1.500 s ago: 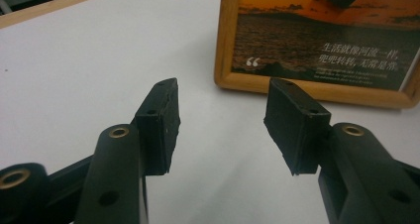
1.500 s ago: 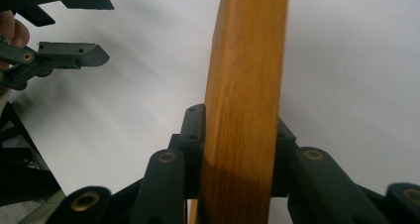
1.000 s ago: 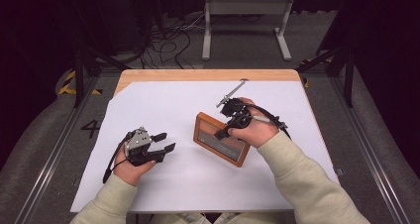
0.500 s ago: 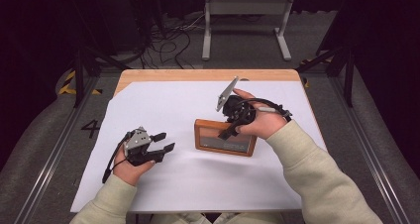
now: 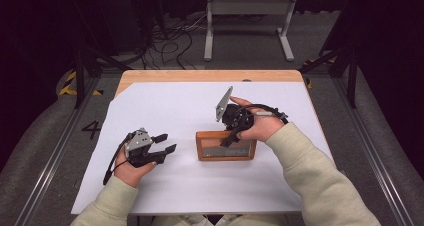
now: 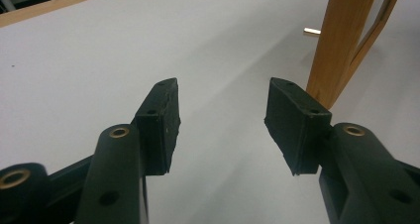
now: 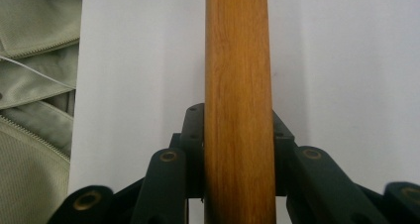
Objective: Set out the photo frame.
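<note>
Right tongs (image 5: 229,138) clamped on the top rail of the wooden frame (image 5: 226,148), jaws pressed against both faces of the rail (image 7: 237,110); the frame stands on its edge on the white desk (image 5: 170,186), directly under the right hand (image 5: 257,126). Left tongs (image 5: 162,148) about half open with nothing between the jaws, resting low over the desk well to the left of the frame. In the left gripper view the frame (image 6: 341,45) stands just past the right-hand jaw, not touching it.
</note>
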The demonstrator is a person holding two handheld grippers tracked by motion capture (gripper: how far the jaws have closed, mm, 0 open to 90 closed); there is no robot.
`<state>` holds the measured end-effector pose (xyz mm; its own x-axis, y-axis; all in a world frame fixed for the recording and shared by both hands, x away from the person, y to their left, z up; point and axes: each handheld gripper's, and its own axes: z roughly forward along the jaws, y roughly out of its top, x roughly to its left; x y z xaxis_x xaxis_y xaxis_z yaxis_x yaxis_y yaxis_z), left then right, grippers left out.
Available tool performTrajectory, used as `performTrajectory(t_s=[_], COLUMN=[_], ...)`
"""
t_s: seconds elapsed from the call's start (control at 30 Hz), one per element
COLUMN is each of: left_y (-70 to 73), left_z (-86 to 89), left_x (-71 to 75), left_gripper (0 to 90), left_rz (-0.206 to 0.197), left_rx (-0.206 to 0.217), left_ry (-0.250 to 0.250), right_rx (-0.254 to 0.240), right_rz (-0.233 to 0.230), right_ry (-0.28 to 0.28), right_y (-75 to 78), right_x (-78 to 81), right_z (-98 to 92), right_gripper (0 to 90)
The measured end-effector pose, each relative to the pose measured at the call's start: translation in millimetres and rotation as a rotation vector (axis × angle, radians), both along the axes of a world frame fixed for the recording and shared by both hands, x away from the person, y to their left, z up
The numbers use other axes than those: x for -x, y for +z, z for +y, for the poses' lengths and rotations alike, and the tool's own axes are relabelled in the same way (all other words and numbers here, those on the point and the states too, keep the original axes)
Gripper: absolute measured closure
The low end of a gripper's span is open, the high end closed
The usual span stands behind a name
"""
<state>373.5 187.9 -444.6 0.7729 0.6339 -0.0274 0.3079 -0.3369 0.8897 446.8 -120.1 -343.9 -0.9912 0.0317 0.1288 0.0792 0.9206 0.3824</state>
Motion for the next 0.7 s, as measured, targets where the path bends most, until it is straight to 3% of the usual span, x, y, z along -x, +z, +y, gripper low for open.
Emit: performTrajectory(t_s=[0.4, 0.5, 0.57, 0.6, 0.7], left_y=[-0.3, -0.3, -0.3, -0.5, -0.5], left_z=[-0.1, -0.4, -0.4, -0.5, -0.6], left_x=[0.1, 0.3, 0.3, 0.2, 0.1], left_gripper=[47.6, 47.6, 47.6, 47.6, 47.5], left_rz=[0.001, -0.001, 0.000, 0.002, 0.002], left_rx=[-0.003, -0.003, -0.004, -0.001, 0.000], left_ry=[0.001, -0.001, -0.001, -0.001, -0.002], right_rx=[-0.029, -0.033, -0.044, -0.047, -0.048], right_rz=[0.025, 0.010, -0.003, -0.035, -0.054], right_ry=[-0.032, -0.047, -0.067, -0.096, -0.110], right_y=[-13.9, -14.1, -13.7, -13.1, -14.3], right_x=[-9.1, -10.9, -12.5, -14.7, -16.7], right_z=[-7.3, -7.9, -9.0, -10.3, -11.2], right_gripper=[70.5, 69.5, 65.7, 60.6, 53.9])
